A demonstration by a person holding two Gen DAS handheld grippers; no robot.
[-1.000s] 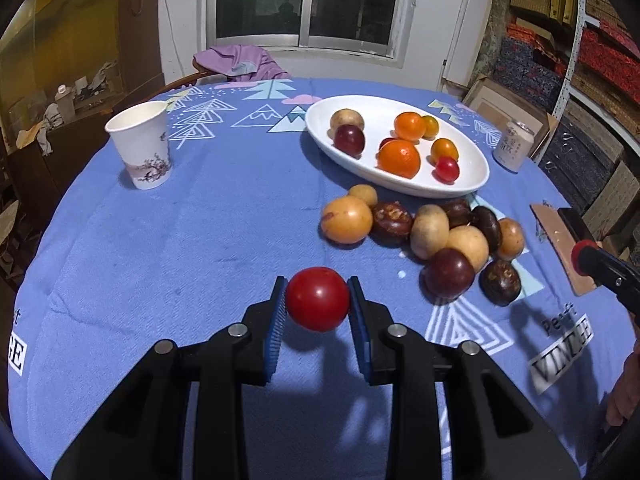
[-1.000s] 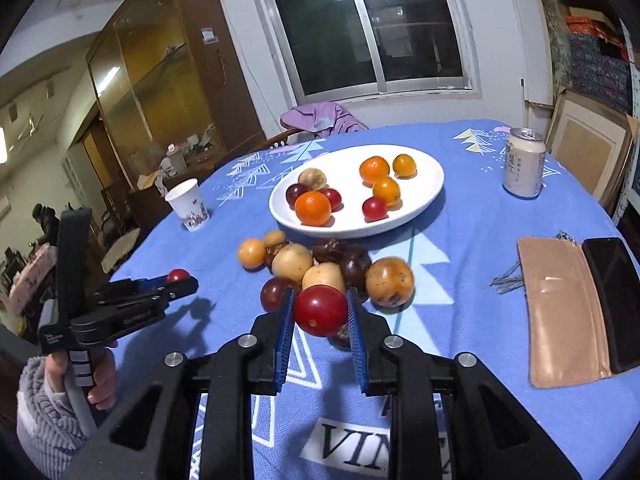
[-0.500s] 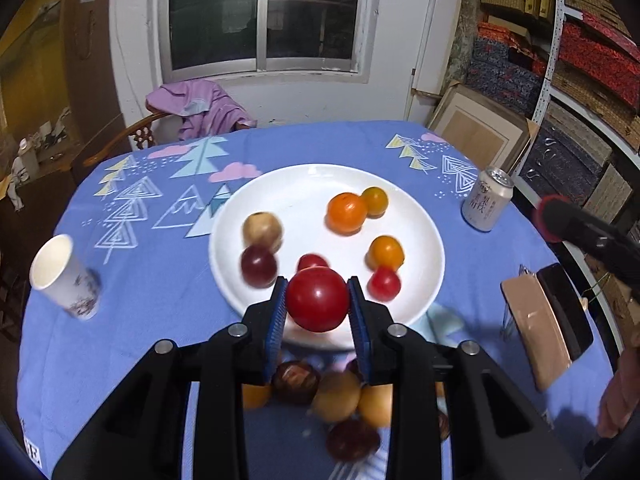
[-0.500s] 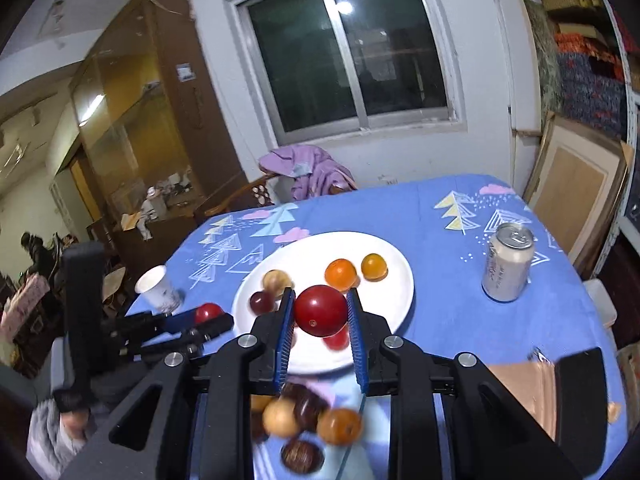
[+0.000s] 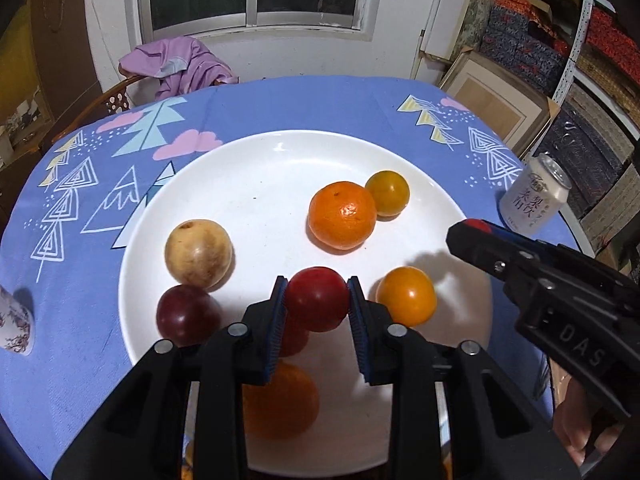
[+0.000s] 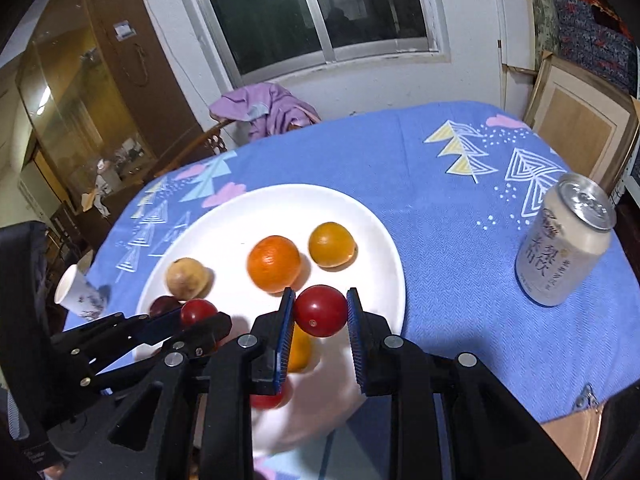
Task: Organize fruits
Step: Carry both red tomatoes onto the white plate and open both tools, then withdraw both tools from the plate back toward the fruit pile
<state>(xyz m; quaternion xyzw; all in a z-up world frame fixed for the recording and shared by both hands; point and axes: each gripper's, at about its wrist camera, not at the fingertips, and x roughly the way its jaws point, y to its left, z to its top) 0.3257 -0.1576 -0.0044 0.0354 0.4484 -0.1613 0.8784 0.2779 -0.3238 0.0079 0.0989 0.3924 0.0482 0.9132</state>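
Note:
My left gripper (image 5: 316, 300) is shut on a red tomato (image 5: 316, 298) and hangs over the near half of the white plate (image 5: 256, 168). My right gripper (image 6: 320, 311) is shut on a second red tomato (image 6: 321, 310), over the plate's (image 6: 376, 240) right part. On the plate lie a big orange (image 5: 342, 215), two small orange fruits (image 5: 387, 193) (image 5: 405, 295), a tan round fruit (image 5: 199, 253), a dark red plum (image 5: 187, 313) and another orange (image 5: 280, 400) under my left fingers. The right gripper (image 5: 474, 227) shows at the right of the left wrist view, the left gripper (image 6: 196, 316) at the left of the right wrist view.
A drink can (image 6: 564, 240) stands on the blue tablecloth (image 6: 440, 184) right of the plate. A paper cup (image 6: 78, 290) stands at the left. A brown wallet (image 6: 576, 436) lies at the near right. A chair with purple cloth (image 6: 264, 110) stands behind the table.
Both grippers have moved forward from the loose fruit pile to over the plate, each still holding its tomato. The pile has dropped out of sight below.

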